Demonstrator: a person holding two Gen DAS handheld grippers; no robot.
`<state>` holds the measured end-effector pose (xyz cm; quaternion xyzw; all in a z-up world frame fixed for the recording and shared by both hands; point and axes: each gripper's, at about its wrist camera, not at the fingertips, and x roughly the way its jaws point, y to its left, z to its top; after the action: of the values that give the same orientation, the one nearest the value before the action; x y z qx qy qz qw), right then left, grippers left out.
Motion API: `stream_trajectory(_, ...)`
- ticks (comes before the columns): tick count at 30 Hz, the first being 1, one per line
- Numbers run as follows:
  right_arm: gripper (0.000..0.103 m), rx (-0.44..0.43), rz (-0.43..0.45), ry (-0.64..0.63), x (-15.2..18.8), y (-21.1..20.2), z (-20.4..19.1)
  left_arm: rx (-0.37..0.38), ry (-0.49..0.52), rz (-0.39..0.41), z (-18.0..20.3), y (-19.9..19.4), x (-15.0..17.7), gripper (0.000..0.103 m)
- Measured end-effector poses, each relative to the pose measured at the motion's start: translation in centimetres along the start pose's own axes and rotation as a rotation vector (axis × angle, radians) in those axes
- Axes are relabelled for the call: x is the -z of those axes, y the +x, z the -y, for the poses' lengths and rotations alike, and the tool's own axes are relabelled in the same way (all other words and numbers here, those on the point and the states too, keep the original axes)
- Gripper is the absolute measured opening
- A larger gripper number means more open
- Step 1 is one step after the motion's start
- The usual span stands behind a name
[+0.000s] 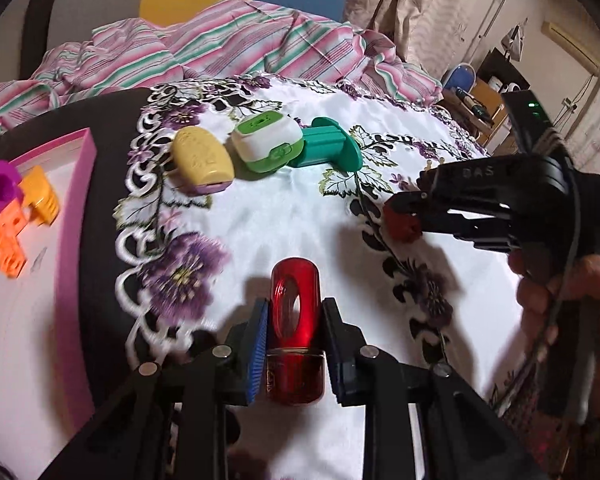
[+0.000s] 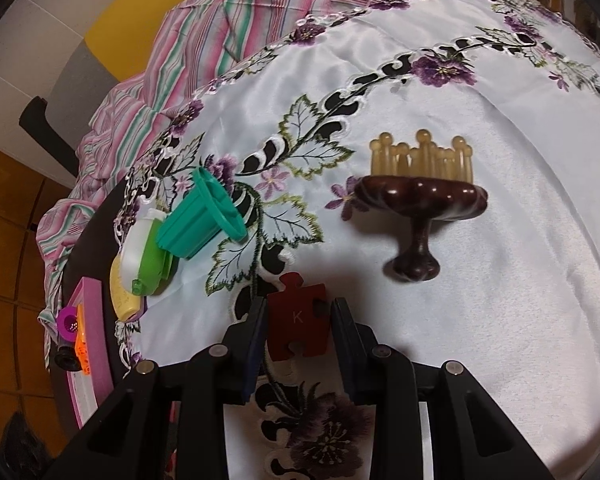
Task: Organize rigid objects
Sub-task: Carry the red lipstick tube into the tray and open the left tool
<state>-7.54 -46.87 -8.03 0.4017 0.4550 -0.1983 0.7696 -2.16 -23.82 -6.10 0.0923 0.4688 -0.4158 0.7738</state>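
My left gripper [image 1: 295,344] is shut on a translucent red bottle-shaped piece [image 1: 294,316], held over the white embroidered tablecloth [image 1: 284,216]. My right gripper [image 2: 299,330] is shut on a dark red puzzle piece marked K [image 2: 297,318]; it also shows in the left wrist view [image 1: 402,220] at the right. A pink tray [image 1: 76,200] at the left holds a purple ring piece [image 1: 0,188], a yellow-orange block [image 1: 40,194] and an orange block [image 1: 8,246]. A yellow oval case [image 1: 202,158], a green-and-white case [image 1: 266,144] and a teal flanged spool [image 1: 332,148] lie in a row.
A dark wooden massager with amber knobs [image 2: 420,192] lies on its side on the cloth at the right. A striped pink and green sheet [image 1: 228,44] is bunched behind the table. A shelf with clutter [image 1: 484,100] stands at the far right.
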Motion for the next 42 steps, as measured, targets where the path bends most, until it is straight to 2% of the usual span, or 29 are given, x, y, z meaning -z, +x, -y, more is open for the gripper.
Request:
stream_trajectory(7, 0.033, -0.017, -0.009, -0.014, 0.0, 0.2, -0.4, 0.002, -0.035, 0.031, -1.9, -2.9, 1.3, 0.025)
stream_trajectory(14, 0.033, 0.008, 0.005, -0.040, 0.1, 0.2, -0.8, 0.013, -0.096, 0.062, -4.8, -5.8, 2.6, 0.025)
stream_trajectory(19, 0.033, -0.047, 0.065, -0.061, 0.0, -1.2, -1.4, -0.041, -0.153, 0.114, -8.1, -8.2, 2.9, 0.025)
stream_trajectory(25, 0.033, -0.048, 0.108, -0.131, 0.3, -2.1, -3.1, -0.102, -0.253, 0.147, -13.2, -9.9, 3.1, 0.025)
stream_trajectory(35, 0.033, -0.023, 0.109, -0.127, 0.3, -2.0, -2.9, -0.201, -0.358, 0.102, -20.2, -9.0, 3.2, 0.025)
stream_trajectory(42, 0.033, 0.043, 0.147, -0.232, 0.9, -2.2, -4.7, -0.238, -0.395, 0.087, -22.8, -8.1, 2.6, 0.025)
